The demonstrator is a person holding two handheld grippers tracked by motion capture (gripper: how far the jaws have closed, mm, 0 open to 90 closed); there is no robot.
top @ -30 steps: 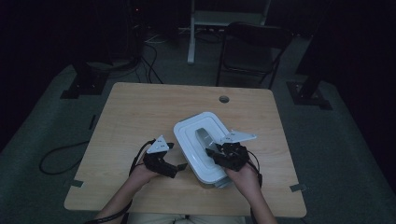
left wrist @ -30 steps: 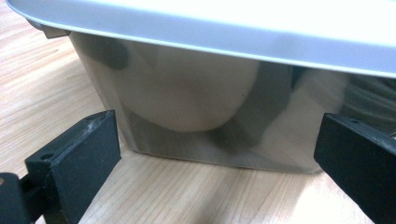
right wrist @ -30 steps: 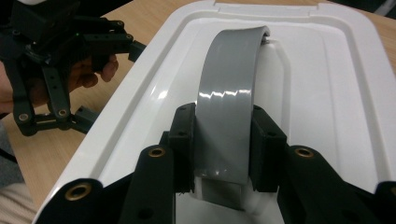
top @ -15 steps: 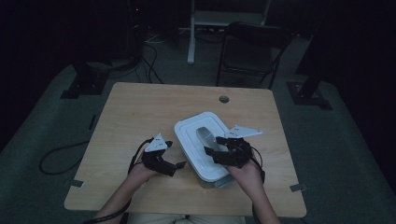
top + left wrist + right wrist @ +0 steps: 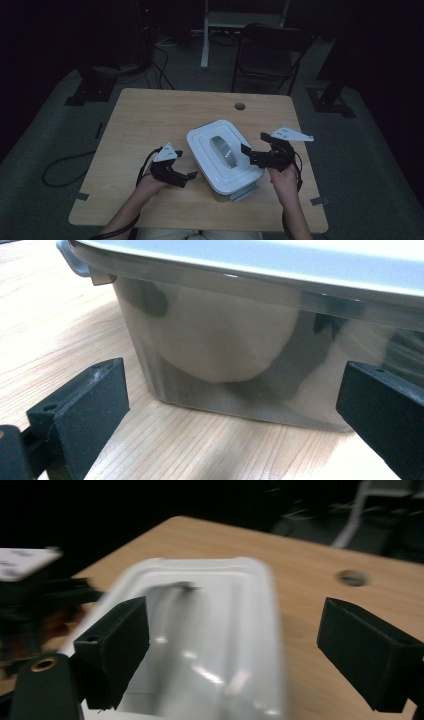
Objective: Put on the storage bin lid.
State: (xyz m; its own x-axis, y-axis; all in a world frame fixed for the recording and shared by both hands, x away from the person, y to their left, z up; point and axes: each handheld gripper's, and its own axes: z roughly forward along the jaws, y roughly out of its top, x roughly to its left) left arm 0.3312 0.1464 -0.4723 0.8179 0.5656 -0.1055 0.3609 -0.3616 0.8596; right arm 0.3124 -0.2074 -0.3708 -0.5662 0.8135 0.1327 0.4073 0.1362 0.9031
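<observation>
While both claws stand apart, the lidded container sits free on the counter.
Left claw at its 9 o'clock side, right claw, jaws just opened, at 3; rigid, slick plastic, best taken by the lid handle.

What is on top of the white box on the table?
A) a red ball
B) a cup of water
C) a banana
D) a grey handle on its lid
D: in the high view the white box has its lid on, and a grey handle runs along the middle of that lid, with nothing else resting on it.
</observation>
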